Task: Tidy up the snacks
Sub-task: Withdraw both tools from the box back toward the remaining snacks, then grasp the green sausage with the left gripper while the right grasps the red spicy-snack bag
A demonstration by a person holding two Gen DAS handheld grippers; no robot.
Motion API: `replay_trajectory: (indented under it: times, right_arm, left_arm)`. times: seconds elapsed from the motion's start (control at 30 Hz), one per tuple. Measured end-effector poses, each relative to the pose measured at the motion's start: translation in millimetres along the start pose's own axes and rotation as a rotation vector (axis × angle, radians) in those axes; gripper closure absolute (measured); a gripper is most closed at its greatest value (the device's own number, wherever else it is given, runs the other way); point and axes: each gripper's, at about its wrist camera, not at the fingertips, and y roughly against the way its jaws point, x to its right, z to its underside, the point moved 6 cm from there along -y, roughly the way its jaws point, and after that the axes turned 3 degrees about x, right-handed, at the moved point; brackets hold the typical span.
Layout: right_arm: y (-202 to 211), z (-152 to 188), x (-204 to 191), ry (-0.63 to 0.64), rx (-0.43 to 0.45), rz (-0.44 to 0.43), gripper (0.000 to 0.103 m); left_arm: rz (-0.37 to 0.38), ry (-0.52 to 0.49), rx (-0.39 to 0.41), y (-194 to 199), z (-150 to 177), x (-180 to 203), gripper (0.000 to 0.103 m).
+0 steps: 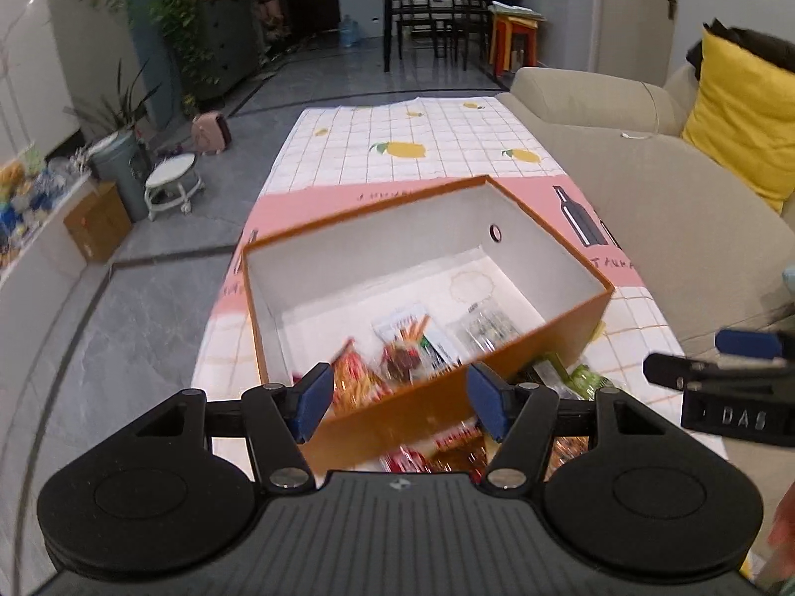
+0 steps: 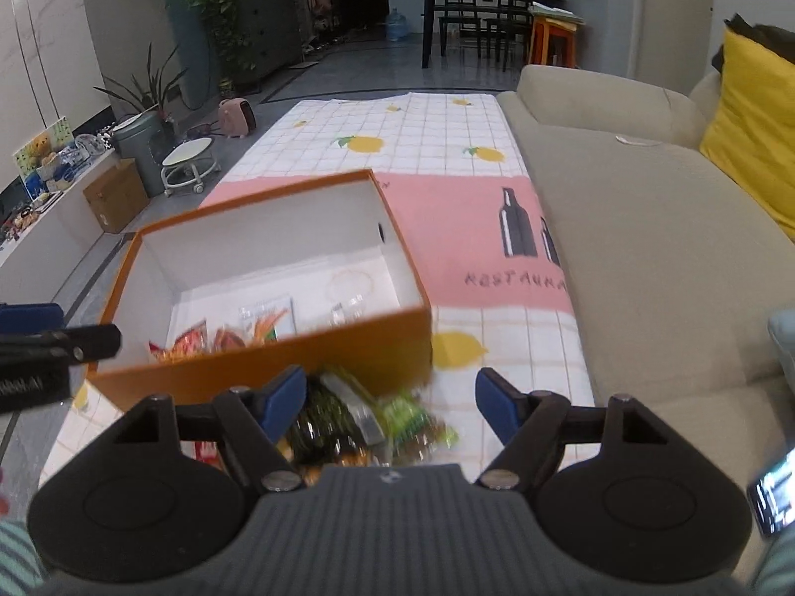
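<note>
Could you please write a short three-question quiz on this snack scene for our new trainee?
1. True or false: the orange box already holds some snack packets.
2. Where do the loose snacks lie? A) on the sofa B) on the tablecloth just in front of the box C) on the floor
3. Fill in: the left gripper and the right gripper are both ____ and hold nothing.

Key: 1 true; 2 B; 3 open.
</note>
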Motion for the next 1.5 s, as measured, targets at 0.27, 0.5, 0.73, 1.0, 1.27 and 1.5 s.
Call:
replay_trajectory:
  times: [0.27, 0.5, 0.73, 1.0, 1.27, 1.5]
  right_arm:
    - [16.0, 57.7, 8.3, 0.009, -0.040, 0.029, 0.034]
    - [16.3, 95.7, 15.8, 0.005, -0.103, 0.026, 0.035]
    - [3.8, 118.5, 8.6, 0.041, -0.161, 0.014, 0.035]
    - [-12.9, 133.2, 2.0, 0.040, -0.221, -0.040, 0.035]
    - [-21.0, 132.9, -21.1, 0.064, -0.212, -0.146, 0.040]
    - [-30.3, 133.8, -56.5, 0.183, -0.188, -0.237, 0.038]
  left_arm:
    - [0.034, 0.084, -0.069, 7.0, 46.4, -1.4, 0.030]
    - [0.067, 0.070, -0.142, 4.0, 80.0, 7.6, 0.030]
    - [0.091, 0.051, -0.220, -7.9, 100.5, 14.3, 0.030]
    - [0.098, 0.060, -0.280, -23.1, 115.5, 11.1, 0.029]
    - [0.067, 0.100, -0.380, -44.0, 132.1, 1.3, 0.029]
    - [0.066, 0.179, -0.427, -56.8, 143.2, -11.2, 0.029]
